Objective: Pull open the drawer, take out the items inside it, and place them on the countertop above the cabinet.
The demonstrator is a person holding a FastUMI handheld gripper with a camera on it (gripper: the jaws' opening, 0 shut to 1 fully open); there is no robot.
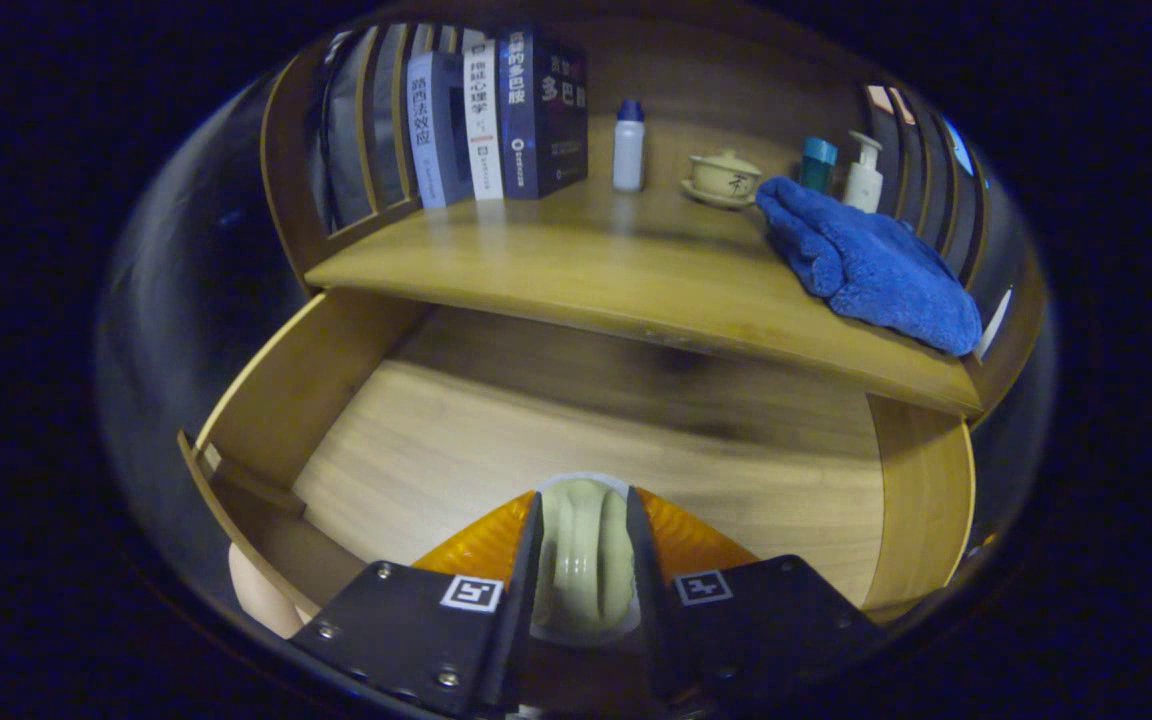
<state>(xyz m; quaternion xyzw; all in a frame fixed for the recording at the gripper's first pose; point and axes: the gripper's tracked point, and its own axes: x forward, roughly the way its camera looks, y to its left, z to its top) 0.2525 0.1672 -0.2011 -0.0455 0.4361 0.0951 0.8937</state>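
The wooden drawer (281,395) stands pulled open under the countertop (576,270). Its light wood floor is bare ahead of the fingers. My gripper (583,497) is above the drawer's front part and is shut on a pale, rounded ceramic-looking item (583,565), which both fingers press from the sides. The item's lower part is hidden behind the gripper body. On the countertop, beyond the fingers and to their right, a blue towel (866,265) lies crumpled.
Books (496,115) stand at the countertop's back left, with a white bottle (628,145) beside them. A lidded tea cup on a saucer (724,178), a teal bottle (818,163) and a pump bottle (864,172) stand behind the towel. Slatted wooden sides close both ends.
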